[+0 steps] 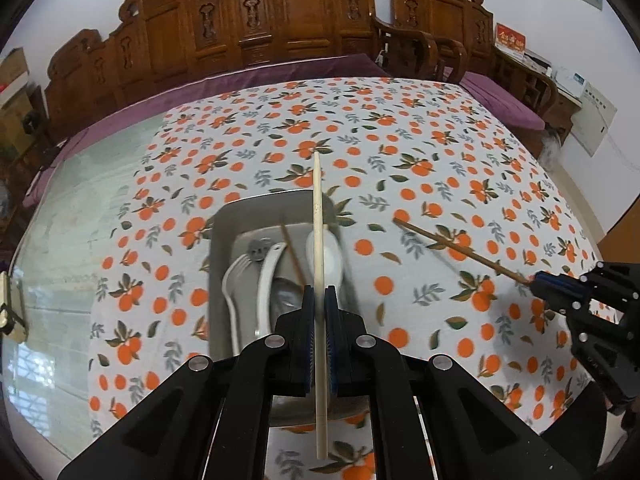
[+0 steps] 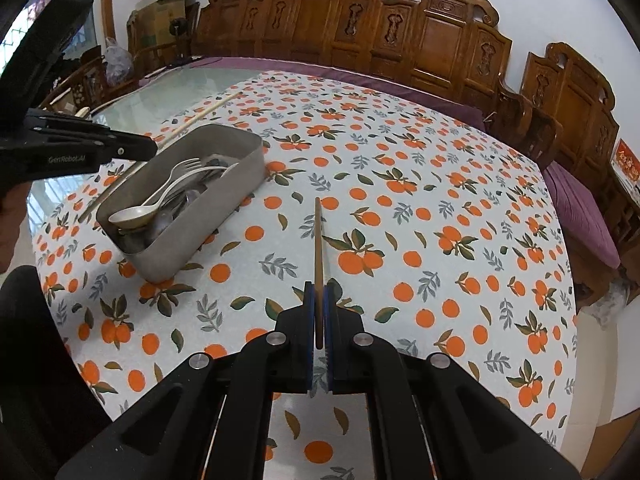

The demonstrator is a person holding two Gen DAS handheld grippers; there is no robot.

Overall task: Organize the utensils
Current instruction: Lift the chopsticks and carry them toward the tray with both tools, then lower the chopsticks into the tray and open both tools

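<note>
The pale chopstick is clamped between the pads of the left hand-held gripper, gripped about a third of the way up its length, its long end pointing away over the metal tray and its short end sticking back toward the camera. The dark brown chopstick is pinched near one end in the right hand-held gripper, which holds it over the open cloth to the right of the tray, well apart from it.

By my reading, the step in hand is carrying the last loose pieces to the tray. The left stick already hangs above it, so the next move seems to call for lowering it lengthwise along the tray and letting go. The right stick has to swing left first, then turn to lie along the tray instead of across its rim. Both are thin and could roll or bounce off the metal if dropped from a height.

Counted: two chopsticks in the grippers and one more brown chopstick already leaning in the tray. Also in the tray are a white fork, a white ceramic spoon, a second white spoon bowl and at least one metal spoon; darker metal pieces beneath are too jumbled to count. There is one tray, on a bench under an orange-print cloth.
</note>
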